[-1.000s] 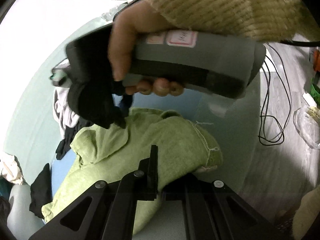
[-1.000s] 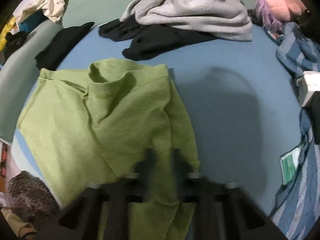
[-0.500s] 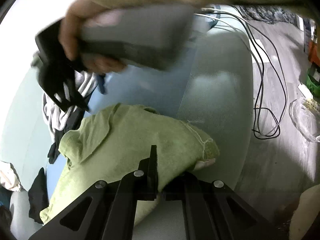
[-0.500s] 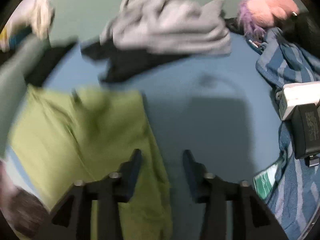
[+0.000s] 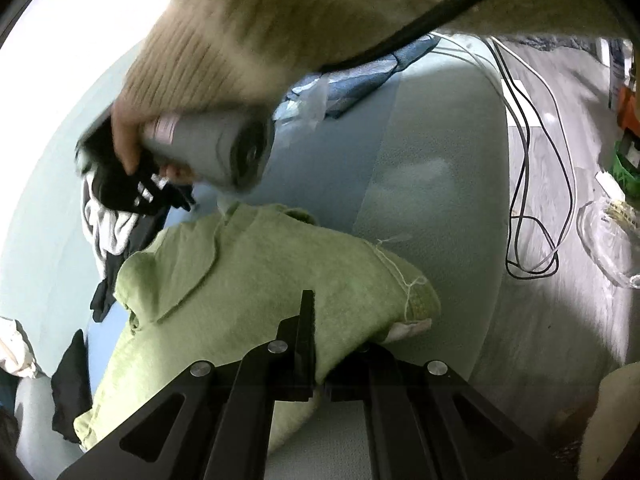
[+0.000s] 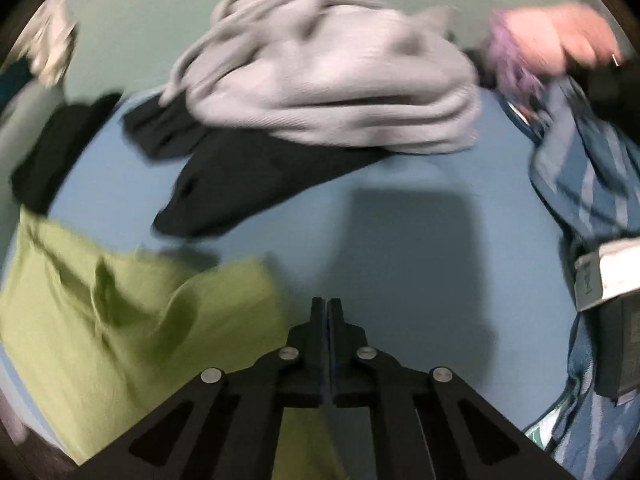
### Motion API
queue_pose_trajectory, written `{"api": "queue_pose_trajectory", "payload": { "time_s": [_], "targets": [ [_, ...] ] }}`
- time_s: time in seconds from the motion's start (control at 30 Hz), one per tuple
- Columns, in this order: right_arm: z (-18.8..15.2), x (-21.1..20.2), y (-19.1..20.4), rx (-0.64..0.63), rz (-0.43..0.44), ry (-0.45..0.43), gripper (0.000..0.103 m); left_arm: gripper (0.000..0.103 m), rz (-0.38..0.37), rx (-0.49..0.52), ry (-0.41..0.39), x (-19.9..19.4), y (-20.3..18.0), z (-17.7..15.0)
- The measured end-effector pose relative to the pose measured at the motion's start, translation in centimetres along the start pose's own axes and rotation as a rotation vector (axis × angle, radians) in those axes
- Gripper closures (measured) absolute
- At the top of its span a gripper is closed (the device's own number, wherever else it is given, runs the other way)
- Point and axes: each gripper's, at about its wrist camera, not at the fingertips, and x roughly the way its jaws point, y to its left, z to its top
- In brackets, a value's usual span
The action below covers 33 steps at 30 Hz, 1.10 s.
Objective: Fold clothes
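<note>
A green garment lies on the blue bed sheet. My left gripper is shut on the garment's edge near its frayed hem, and cloth hides the right finger. In the right wrist view the garment lies at lower left. My right gripper is shut and empty, above the blue sheet just right of the garment. It also shows in the left wrist view, held in a hand above the garment's far end.
A grey sweater lies on black clothes at the back. A blue striped cloth and a pink plush toy are at the right. Cables and a clear bowl lie on the floor.
My right gripper let go of the green garment, moved off it to the right and towards the grey sweater, opened and then shut empty. My left gripper kept its hold.
</note>
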Motion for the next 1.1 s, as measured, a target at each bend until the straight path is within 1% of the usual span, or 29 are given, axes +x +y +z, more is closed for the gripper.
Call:
{"api": "queue_pose_trajectory", "payload": {
  "time_s": [0.03, 0.07, 0.1, 0.17, 0.23, 0.27, 0.33, 0.4, 0.5, 0.53, 0.57, 0.6, 0.63, 0.67, 0.7, 0.73, 0.77, 0.83, 0.9, 0.97, 1.03, 1.1],
  "targets": [
    [-0.3, -0.7, -0.8, 0.028, 0.033, -0.002, 0.086, 0.100, -0.002, -0.004, 0.001, 0.1, 0.2, 0.0],
    [-0.7, -1.4, -1.6, 0.056, 0.066, -0.003, 0.066, 0.100, -0.006, -0.007, 0.002, 0.5, 0.5, -0.1],
    [-1.0, -2.0, -2.4, 0.084, 0.099, -0.005, 0.059, 0.100, -0.009, -0.010, 0.003, 0.9, 0.9, -0.1],
    [-2.4, -3.7, -4.1, 0.119, 0.185, 0.016, 0.057, 0.100, -0.018, -0.017, 0.003, 1.1, 1.4, -0.1],
    [-4.1, -4.7, -5.3, 0.137, 0.247, 0.073, 0.055, 0.100, -0.028, -0.028, 0.003, 1.1, 1.6, -0.1],
    [-4.9, -4.9, -5.9, 0.148, 0.268, 0.103, 0.053, 0.100, -0.032, -0.033, 0.003, 1.3, 1.9, -0.2],
    [-6.8, -4.8, -6.6, 0.149, 0.285, 0.166, 0.053, 0.100, -0.036, -0.039, 0.004, 1.8, 2.4, -0.3],
    [-8.2, -4.4, -6.7, 0.128, 0.284, 0.203, 0.053, 0.100, -0.037, -0.041, 0.004, 2.3, 2.8, -0.5],
    [-8.6, -3.6, -5.7, 0.121, 0.303, 0.217, 0.053, 0.100, -0.040, -0.047, 0.002, 2.4, 3.0, -0.6],
    [-8.3, -3.1, -5.3, 0.118, 0.312, 0.221, 0.051, 0.100, -0.045, -0.053, 0.002, 2.4, 3.2, -0.6],
    [-8.1, -2.6, -4.6, 0.103, 0.310, 0.218, 0.045, 0.100, -0.050, -0.061, 0.000, 2.5, 3.4, -0.7],
    [-7.9, -2.3, -3.9, 0.081, 0.292, 0.204, 0.044, 0.100, -0.060, -0.082, -0.002, 2.5, 3.9, -0.7],
    [-7.8, -2.1, -3.2, 0.063, 0.275, 0.192, 0.046, 0.100, -0.069, -0.104, -0.005, 2.5, 4.4, -0.8],
    [-7.8, -2.1, -2.7, 0.052, 0.257, 0.183, 0.071, 0.100, -0.077, -0.129, -0.010, 2.5, 4.9, -0.9],
    [-7.7, -2.0, -2.2, 0.043, 0.237, 0.181, 0.090, 0.100, -0.080, -0.173, -0.028, 2.2, 5.9, -1.1],
    [-7.7, -1.9, -1.9, 0.049, 0.227, 0.196, 0.097, 0.100, -0.082, -0.225, -0.050, 1.7, 7.0, -1.3],
    [-7.6, -2.1, -1.6, 0.051, 0.221, 0.201, 0.097, 0.100, -0.090, -0.317, -0.078, 1.0, 8.7, -1.7],
    [-7.0, -3.5, -1.1, 0.045, 0.230, 0.167, 0.097, 0.100, -0.122, -0.495, -0.113, -0.1, 12.0, -2.7],
    [-6.0, -5.3, 0.0, 0.033, 0.268, 0.116, 0.097, 0.100, -0.152, -0.680, -0.137, -1.3, 15.7, -4.4],
    [-4.6, -7.4, 2.1, -0.004, 0.305, 0.062, 0.097, 0.100, -0.171, -0.859, -0.164, -2.4, 19.3, -6.5],
    [-3.0, -8.6, 5.1, -0.060, 0.336, 0.027, 0.097, 0.100, -0.186, -1.059, -0.157, -3.1, 22.6, -9.7],
    [-1.5, -8.6, 8.6, -0.114, 0.361, 0.015, 0.097, 0.100, -0.200, -1.259, -0.104, -2.7, 25.2, -13.7]
  ]
}}
